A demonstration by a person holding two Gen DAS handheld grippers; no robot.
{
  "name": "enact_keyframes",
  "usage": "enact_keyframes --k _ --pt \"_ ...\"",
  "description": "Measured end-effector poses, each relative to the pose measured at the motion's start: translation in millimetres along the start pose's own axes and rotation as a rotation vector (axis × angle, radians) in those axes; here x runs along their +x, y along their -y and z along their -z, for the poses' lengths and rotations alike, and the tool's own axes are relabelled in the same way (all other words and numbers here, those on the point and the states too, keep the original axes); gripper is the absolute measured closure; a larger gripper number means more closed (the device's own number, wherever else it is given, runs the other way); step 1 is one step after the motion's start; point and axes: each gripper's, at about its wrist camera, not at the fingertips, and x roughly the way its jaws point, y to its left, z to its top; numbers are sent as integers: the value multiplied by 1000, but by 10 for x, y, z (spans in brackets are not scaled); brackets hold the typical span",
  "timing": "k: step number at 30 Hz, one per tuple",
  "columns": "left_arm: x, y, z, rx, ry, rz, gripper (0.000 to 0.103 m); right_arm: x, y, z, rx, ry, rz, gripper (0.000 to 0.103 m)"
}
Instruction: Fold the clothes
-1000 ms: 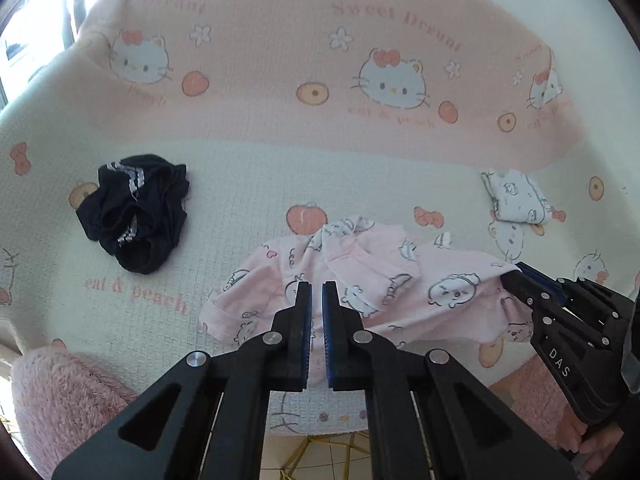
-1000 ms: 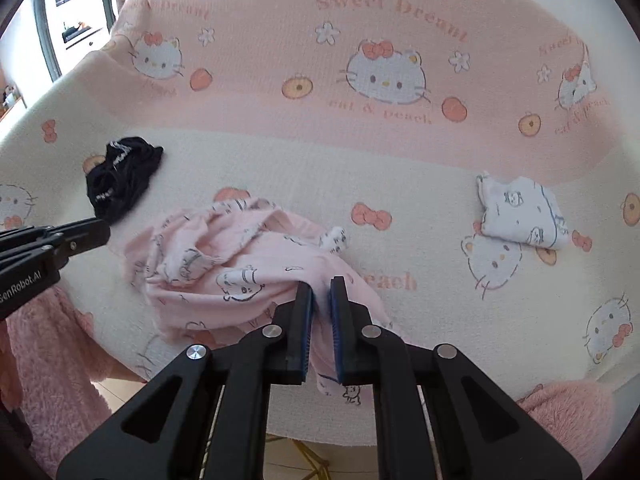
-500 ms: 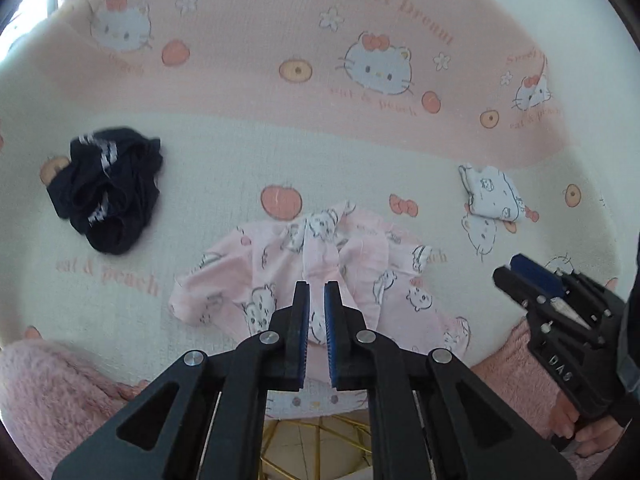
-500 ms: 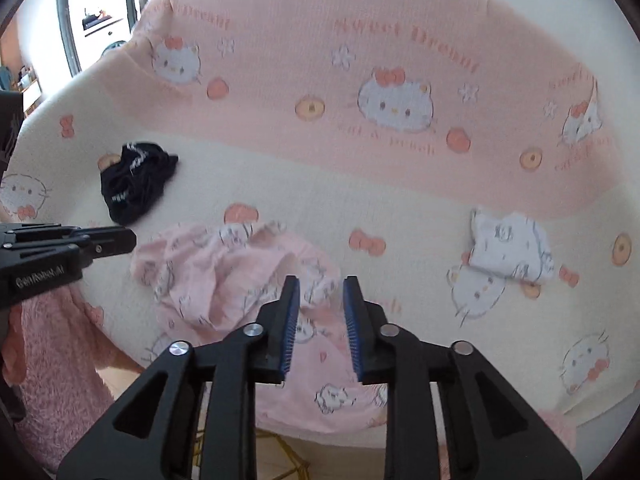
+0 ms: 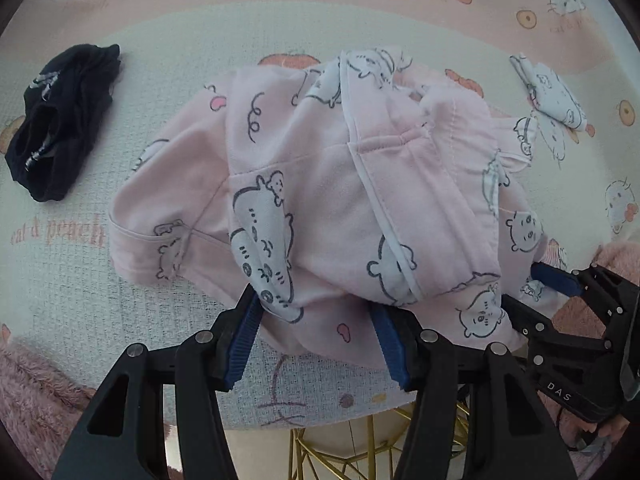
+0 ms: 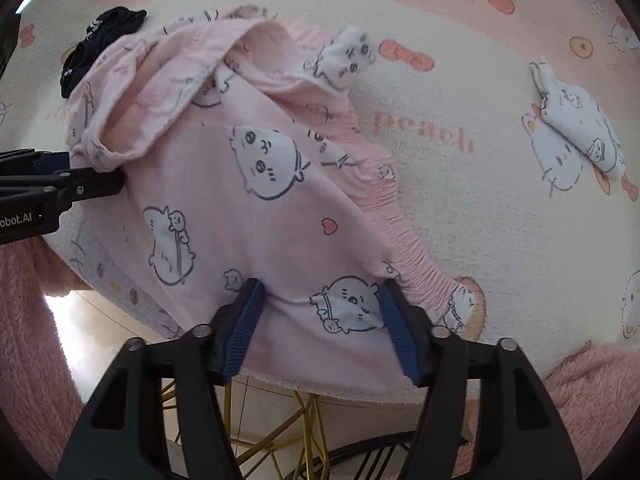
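Two tongs point steeply down over a crumpled pink pyjama garment (image 5: 320, 184) lying on the cartoon-print blanket (image 5: 160, 320) near its front edge. No containers show. Left tongs (image 5: 316, 336) are opening — pink cloth lies between the blue pads, not pinched. Right tongs (image 6: 320, 320) are opening too, straddling the garment's hem. A dark garment (image 5: 60, 120) and a folded white piece (image 6: 580, 128) lie apart.
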Motion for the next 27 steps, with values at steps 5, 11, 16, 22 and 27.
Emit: enact_keyframes --k 5,11,16,22,27 --pt "-139 78 48 6 74 49 86 -80 -42 36 -12 42 -16 94" --pt "-596 -177 81 -100 208 77 90 -335 94 170 34 90 -92 96" --pt "-736 -438 18 -184 170 37 85 -605 325 187 129 129 -232 91" --pt "-1101 -193 -90 -61 280 -77 56 -665 706 -136 307 160 -179 63" --pt "-816 276 -309 114 209 56 55 -297 807 -362 316 107 -139 63"
